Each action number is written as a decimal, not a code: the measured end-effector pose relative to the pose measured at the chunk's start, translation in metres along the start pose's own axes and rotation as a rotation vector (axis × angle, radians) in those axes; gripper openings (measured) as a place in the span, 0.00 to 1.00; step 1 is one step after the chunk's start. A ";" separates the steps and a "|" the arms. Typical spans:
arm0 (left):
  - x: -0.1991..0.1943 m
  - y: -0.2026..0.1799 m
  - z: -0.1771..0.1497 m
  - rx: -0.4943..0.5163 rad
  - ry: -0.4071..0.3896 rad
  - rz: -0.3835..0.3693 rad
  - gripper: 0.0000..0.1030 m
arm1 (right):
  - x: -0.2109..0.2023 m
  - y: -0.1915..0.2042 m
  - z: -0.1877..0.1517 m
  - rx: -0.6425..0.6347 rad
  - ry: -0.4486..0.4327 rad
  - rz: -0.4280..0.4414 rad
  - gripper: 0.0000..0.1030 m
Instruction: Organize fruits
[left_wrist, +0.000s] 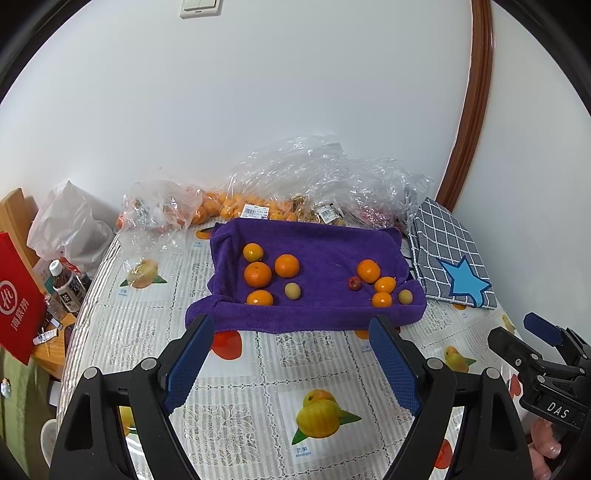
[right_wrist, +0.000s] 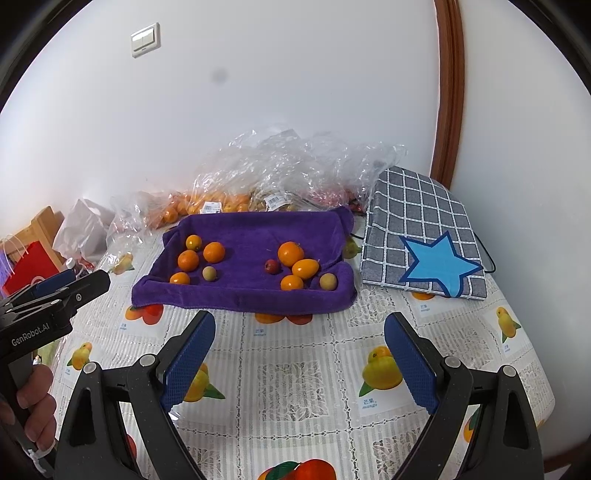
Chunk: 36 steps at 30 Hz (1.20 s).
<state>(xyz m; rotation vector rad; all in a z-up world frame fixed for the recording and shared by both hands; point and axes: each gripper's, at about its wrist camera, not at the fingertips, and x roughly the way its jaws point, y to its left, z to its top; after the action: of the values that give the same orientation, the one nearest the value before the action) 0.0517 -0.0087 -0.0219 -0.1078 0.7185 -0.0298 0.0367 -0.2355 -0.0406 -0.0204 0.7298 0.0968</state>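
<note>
Fruits (left_wrist: 258, 274) on purple towel (left_wrist: 317, 243), two mixed clusters, left and right (left_wrist: 368, 270) | sorting unfinished or unclear | left tongs (left_wrist: 291, 325) and right tongs (right_wrist: 300, 322) both wide, empty, hovering over desk (left_wrist: 258, 369).

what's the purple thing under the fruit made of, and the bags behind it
Purple towel: looks like soft terry or microfibre cloth, matte, with fuzzy nap and floppy folded edges. Bags: thin clear plastic film, glossy and crinkled, with fruit showing through.

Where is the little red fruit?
The little red fruit lies on the purple towel, in the right-hand bunch, just left of the biggest orange there.
</note>
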 end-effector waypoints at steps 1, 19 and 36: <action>0.000 0.000 0.000 0.000 -0.001 0.000 0.82 | 0.000 0.000 0.000 0.000 0.000 0.000 0.89; -0.001 0.001 0.000 -0.009 -0.005 -0.007 0.82 | -0.001 0.000 0.000 0.000 0.000 0.002 0.89; -0.003 0.001 0.001 -0.012 -0.010 -0.008 0.82 | -0.001 0.003 0.000 0.001 -0.002 0.002 0.89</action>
<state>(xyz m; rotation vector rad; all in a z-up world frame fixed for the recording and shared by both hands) 0.0499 -0.0078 -0.0192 -0.1220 0.7080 -0.0326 0.0360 -0.2325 -0.0397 -0.0190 0.7280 0.0980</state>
